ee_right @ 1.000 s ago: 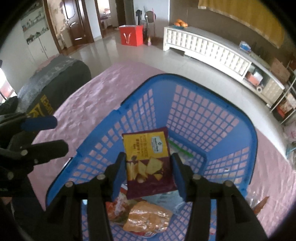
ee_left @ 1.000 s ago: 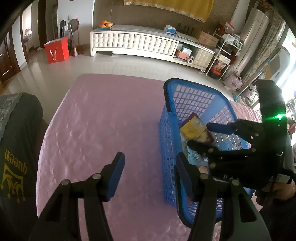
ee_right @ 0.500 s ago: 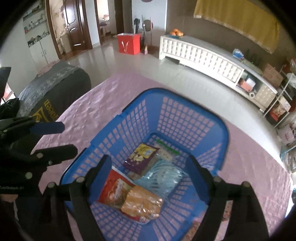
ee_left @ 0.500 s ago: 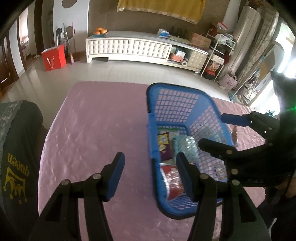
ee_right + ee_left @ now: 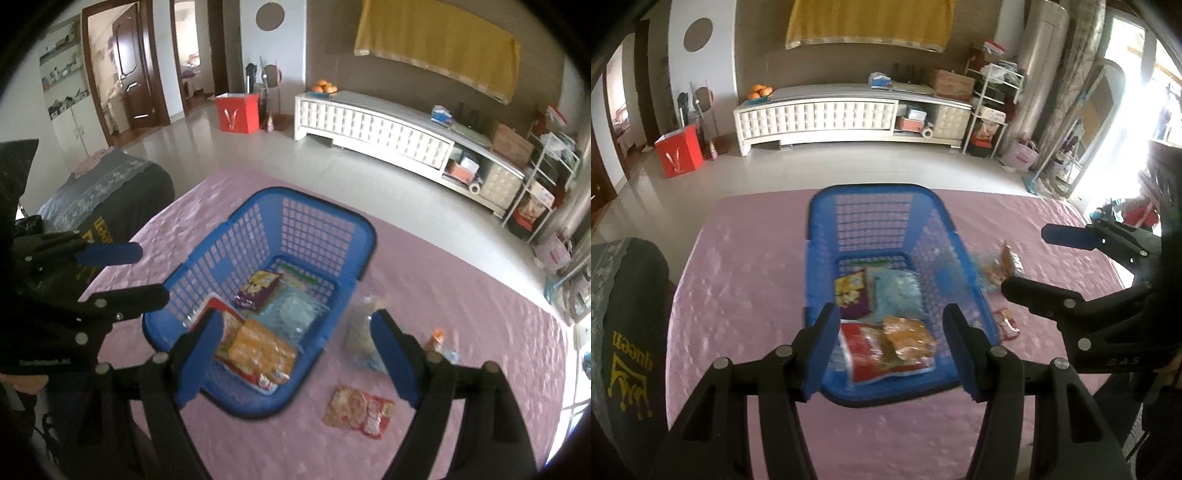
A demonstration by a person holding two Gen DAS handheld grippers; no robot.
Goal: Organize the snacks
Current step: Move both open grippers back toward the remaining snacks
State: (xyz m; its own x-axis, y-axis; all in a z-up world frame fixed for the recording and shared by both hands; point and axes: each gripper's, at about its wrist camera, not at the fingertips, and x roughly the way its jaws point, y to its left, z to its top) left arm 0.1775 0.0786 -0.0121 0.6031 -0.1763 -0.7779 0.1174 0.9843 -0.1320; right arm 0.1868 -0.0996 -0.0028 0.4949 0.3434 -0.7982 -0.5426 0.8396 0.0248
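Quilted pink tablecloth [image 5: 461, 302]; latticed plastic basket [image 5: 314, 225]

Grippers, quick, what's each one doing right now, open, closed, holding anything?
Left gripper: open, holding nothing, above the near end of the blue basket.
Right gripper: open, holding nothing, over the basket's right side.

Both wrist views overlook the basket [image 5: 820, 236] (left nearer).
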